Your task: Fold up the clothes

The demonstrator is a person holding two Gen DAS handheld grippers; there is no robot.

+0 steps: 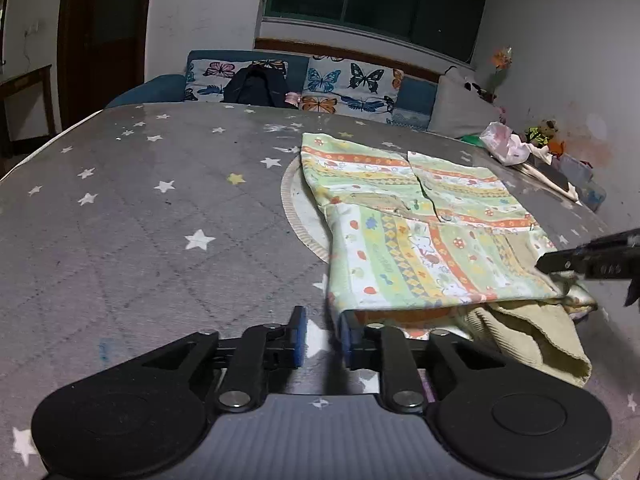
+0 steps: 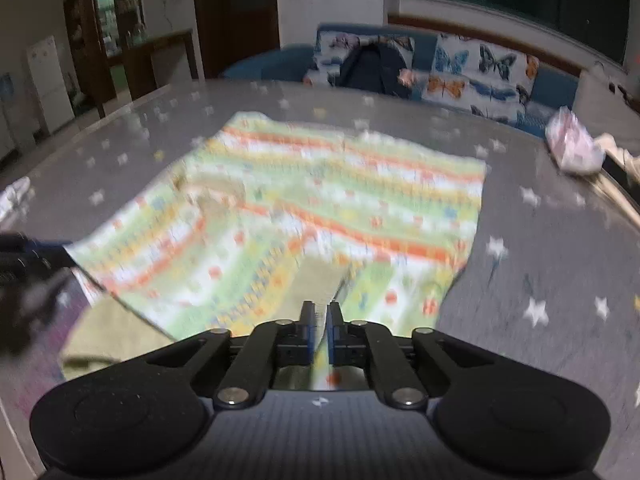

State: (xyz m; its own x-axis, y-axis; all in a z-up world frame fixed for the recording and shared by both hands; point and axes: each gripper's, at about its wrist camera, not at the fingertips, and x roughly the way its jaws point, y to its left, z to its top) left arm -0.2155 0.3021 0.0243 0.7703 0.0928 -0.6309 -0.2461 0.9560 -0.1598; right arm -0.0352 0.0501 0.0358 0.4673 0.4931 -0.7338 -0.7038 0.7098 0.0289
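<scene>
A child's patterned garment, striped green, orange and yellow, lies partly folded on the grey star-print table. Its beige ribbed hem spills out at the near right. My left gripper is open at the garment's near left corner; the cloth edge lies against its right finger, and bare table shows in the gap. My right gripper is shut on the garment at its near edge, with a strip of cloth pinched between the blue pads. It also shows as the right gripper at the garment's right side. The left gripper sits blurred at the garment's left corner.
A round white mat lies under the garment's left side. A pink plastic bag and small clutter sit at the table's far right. Behind the table stands a blue sofa with butterfly cushions and a dark bag.
</scene>
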